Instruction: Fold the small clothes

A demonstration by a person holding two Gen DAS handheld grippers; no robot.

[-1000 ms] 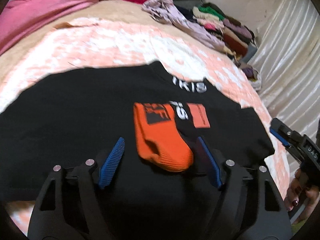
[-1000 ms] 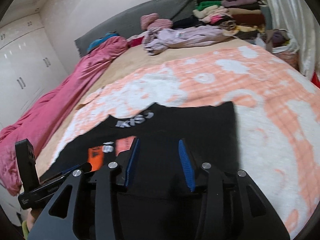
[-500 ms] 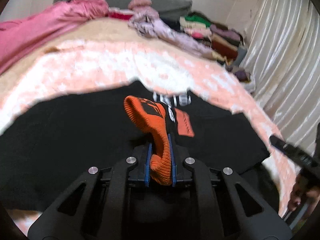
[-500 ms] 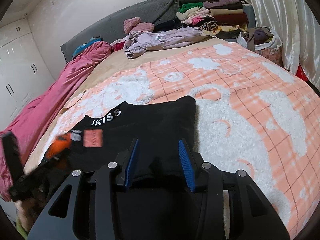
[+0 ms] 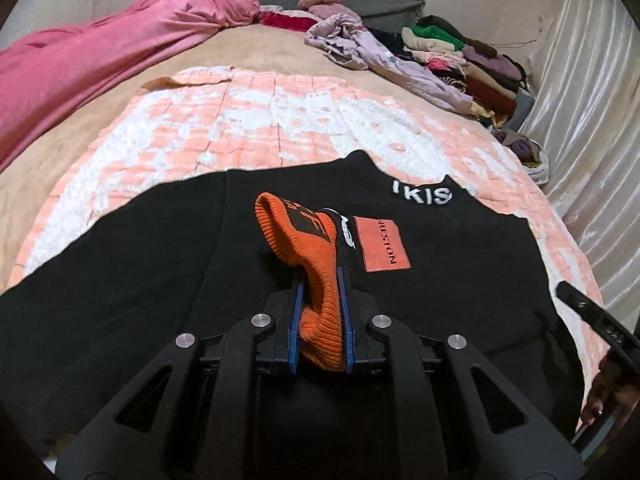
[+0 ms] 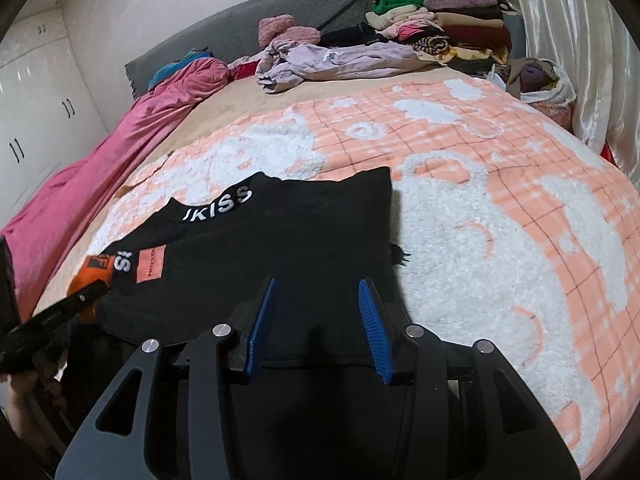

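An orange ribbed sock (image 5: pixel 308 248) with a black logo lies over a black garment (image 5: pixel 120 264) spread on the bed. My left gripper (image 5: pixel 320 280) is shut on the sock's near end and holds it lifted. An orange patch (image 5: pixel 382 244) and white letters (image 5: pixel 424 194) mark the black garment. My right gripper (image 6: pixel 316 292) is open and empty above the black garment's (image 6: pixel 288 240) near right edge. The sock (image 6: pixel 90 274) and the left gripper show at the far left of the right wrist view.
The garment lies on an orange-and-white blanket (image 6: pixel 500 200). A pink quilt (image 5: pixel 100 56) runs along the left. A lilac garment (image 6: pixel 320 60) and a stack of folded clothes (image 6: pixel 440 28) sit at the back. Curtains (image 5: pixel 592 120) hang on the right.
My left gripper has closed on the orange sock and raised its near end off the black garment. My right gripper has stayed open and shifted toward the garment's right side.
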